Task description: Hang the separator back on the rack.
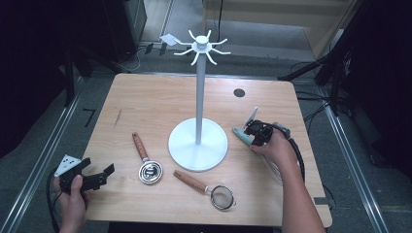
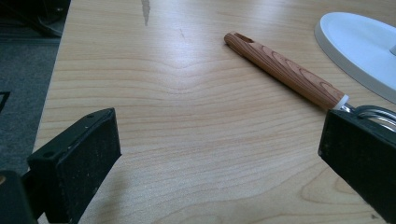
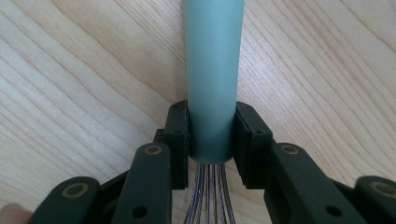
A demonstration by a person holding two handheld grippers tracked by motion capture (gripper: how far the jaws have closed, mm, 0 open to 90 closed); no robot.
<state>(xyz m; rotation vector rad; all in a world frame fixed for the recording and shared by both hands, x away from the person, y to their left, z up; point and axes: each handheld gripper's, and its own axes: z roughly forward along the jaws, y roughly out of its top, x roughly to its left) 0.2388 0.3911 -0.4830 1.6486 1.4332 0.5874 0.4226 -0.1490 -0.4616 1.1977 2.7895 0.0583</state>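
whisk (image 3: 212, 70): light, stiff smooth teal handle, springy wires | right gripper (image 3: 211, 140) fingers clamp handle by wire end, may slip | left gripper (image 2: 219, 158) fingers open, empty over desk (image 2: 187, 116)

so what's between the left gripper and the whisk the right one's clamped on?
High view: from the left gripper, the wood-handled strainer, the white stand's base and a second strainer lie before the whisk in the right gripper.

Even overhead light leaves the table (image 1: 160, 97) bright while the floor around it falls dark. The white stand (image 1: 198, 141) casts only a faint shadow. A soft glare crosses the wood near the table's far edge in the left gripper view; close jaws blur slightly.
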